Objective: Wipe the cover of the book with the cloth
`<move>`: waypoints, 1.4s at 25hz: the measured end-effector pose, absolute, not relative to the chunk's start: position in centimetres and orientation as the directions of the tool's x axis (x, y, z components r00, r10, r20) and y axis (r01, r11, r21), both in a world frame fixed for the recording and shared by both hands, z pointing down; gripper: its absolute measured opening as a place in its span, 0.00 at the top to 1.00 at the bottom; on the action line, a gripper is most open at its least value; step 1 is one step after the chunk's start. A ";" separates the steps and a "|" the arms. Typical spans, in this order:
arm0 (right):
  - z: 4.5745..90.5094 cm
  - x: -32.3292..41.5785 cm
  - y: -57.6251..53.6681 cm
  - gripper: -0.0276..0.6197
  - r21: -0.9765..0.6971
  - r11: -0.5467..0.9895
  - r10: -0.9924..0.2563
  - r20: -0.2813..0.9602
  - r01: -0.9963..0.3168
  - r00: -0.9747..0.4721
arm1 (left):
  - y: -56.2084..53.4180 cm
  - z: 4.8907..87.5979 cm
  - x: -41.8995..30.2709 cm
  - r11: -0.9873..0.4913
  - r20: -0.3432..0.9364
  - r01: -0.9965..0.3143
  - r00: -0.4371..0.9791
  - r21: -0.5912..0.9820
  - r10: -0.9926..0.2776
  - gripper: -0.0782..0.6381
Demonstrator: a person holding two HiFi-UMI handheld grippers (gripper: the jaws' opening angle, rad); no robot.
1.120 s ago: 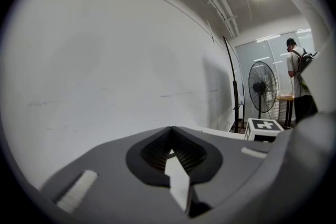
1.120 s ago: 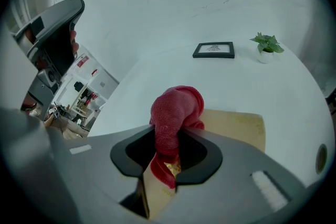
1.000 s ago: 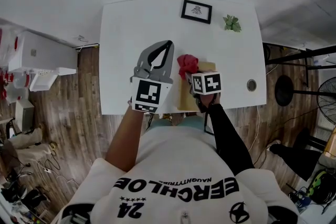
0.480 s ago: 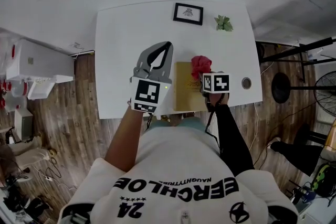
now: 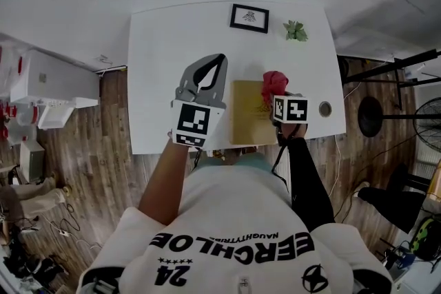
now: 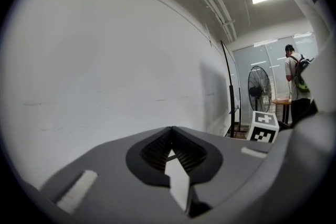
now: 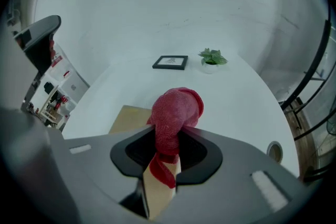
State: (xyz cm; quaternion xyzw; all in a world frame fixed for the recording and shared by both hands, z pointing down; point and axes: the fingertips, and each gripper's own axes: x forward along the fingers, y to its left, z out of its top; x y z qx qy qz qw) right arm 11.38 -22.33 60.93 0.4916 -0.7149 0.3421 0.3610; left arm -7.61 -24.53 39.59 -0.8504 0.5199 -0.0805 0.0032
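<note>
A tan book point(image 5: 248, 122) lies flat near the front edge of the white table point(image 5: 165, 45). My right gripper point(image 5: 274, 98) is shut on a bunched red cloth point(image 5: 273, 84), which sits at the book's far right corner. In the right gripper view the cloth point(image 7: 176, 110) bulges out between the jaws of the right gripper point(image 7: 168, 139), with the book point(image 7: 131, 117) below and to the left. My left gripper point(image 5: 218, 63) hovers left of the book, shut and holding nothing. In its own view the left gripper point(image 6: 170, 129) points at a bare wall.
A framed picture point(image 5: 249, 18) and a small green plant point(image 5: 295, 30) stand at the table's far edge. A round cable hole point(image 5: 324, 109) sits near the right edge. Dark stands and a fan point(image 5: 431, 127) are on the wooden floor to the right.
My right gripper has carried the red cloth rightward across the book, from its left part to its right edge. The left gripper has stayed where it was.
</note>
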 end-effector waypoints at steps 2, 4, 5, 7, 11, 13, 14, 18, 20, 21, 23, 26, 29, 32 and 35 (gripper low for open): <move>60.0 9.1 -22.2 0.81 -0.165 0.326 -0.458 0.834 -0.931 -0.308 | -24.3 39.6 -7.9 -0.454 0.134 -0.887 0.441 -0.087 -0.887 0.83; 59.4 6.2 -21.7 0.81 -0.197 0.380 -0.441 0.820 -0.904 -0.365 | -24.2 39.6 -8.2 -0.451 0.134 -0.888 0.438 -0.088 -0.889 0.83; 59.3 4.8 -21.2 0.81 -0.210 0.410 -0.426 0.816 -0.888 -0.390 | -24.1 39.7 -8.2 -0.451 0.135 -0.888 0.438 -0.090 -0.889 0.83; 59.5 2.2 -20.1 0.81 -0.231 0.463 -0.389 0.815 -0.855 -0.431 | -23.9 39.7 -8.4 -0.449 0.137 -0.889 0.435 -0.093 -0.890 0.83; 61.2 -1.1 -17.5 0.81 -0.245 0.532 -0.306 0.837 -0.811 -0.453 | -23.5 39.6 -9.1 -0.445 0.140 -0.890 0.429 -0.105 -0.892 0.83; 62.4 -1.5 -16.7 0.81 -0.231 0.542 -0.282 0.856 -0.808 -0.433 | -23.3 39.6 -9.4 -0.443 0.142 -0.890 0.427 -0.108 -0.893 0.83; 62.7 -1.4 -16.5 0.81 -0.225 0.543 -0.280 0.860 -0.809 -0.427 | -23.2 39.6 -9.5 -0.442 0.143 -0.890 0.426 -0.109 -0.893 0.83; 62.8 -0.4 -16.9 0.81 -0.204 0.529 -0.293 0.867 -0.823 -0.403 | -23.1 39.7 -9.5 -0.448 0.144 -0.887 0.432 -0.112 -0.890 0.83; 62.7 0.9 -17.1 0.81 -0.190 0.507 -0.307 0.871 -0.841 -0.382 | -23.0 39.6 -9.1 -0.458 0.141 -0.882 0.442 -0.114 -0.886 0.83; 62.7 1.8 -17.2 0.81 -0.182 0.492 -0.314 0.875 -0.851 -0.369 | -23.0 39.4 -8.8 -0.463 0.138 -0.879 0.447 -0.116 -0.884 0.83; 62.6 3.7 -17.5 0.81 -0.158 0.460 -0.331 0.883 -0.874 -0.334 | -23.0 39.2 -8.5 -0.469 0.133 -0.875 0.454 -0.122 -0.881 0.83; 62.7 6.9 -18.0 0.81 -0.128 0.400 -0.354 0.892 -0.908 -0.281 | -22.9 39.1 -8.3 -0.476 0.132 -0.871 0.461 -0.126 -0.878 0.83; 62.9 10.0 -18.1 0.81 -0.109 0.333 -0.371 0.898 -0.936 -0.237 | -22.8 39.1 -7.9 -0.486 0.134 -0.865 0.471 -0.126 -0.872 0.83; 62.9 12.3 -18.2 0.81 -0.088 0.276 -0.389 0.901 -0.957 -0.195 | -22.5 39.1 -7.7 -0.494 0.133 -0.862 0.479 -0.116 -0.868 0.83; 63.0 13.8 -18.1 0.81 -0.080 0.227 -0.398 0.902 -0.971 -0.167 | -22.3 39.0 -7.6 -0.500 0.131 -0.859 0.486 -0.112 -0.864 0.83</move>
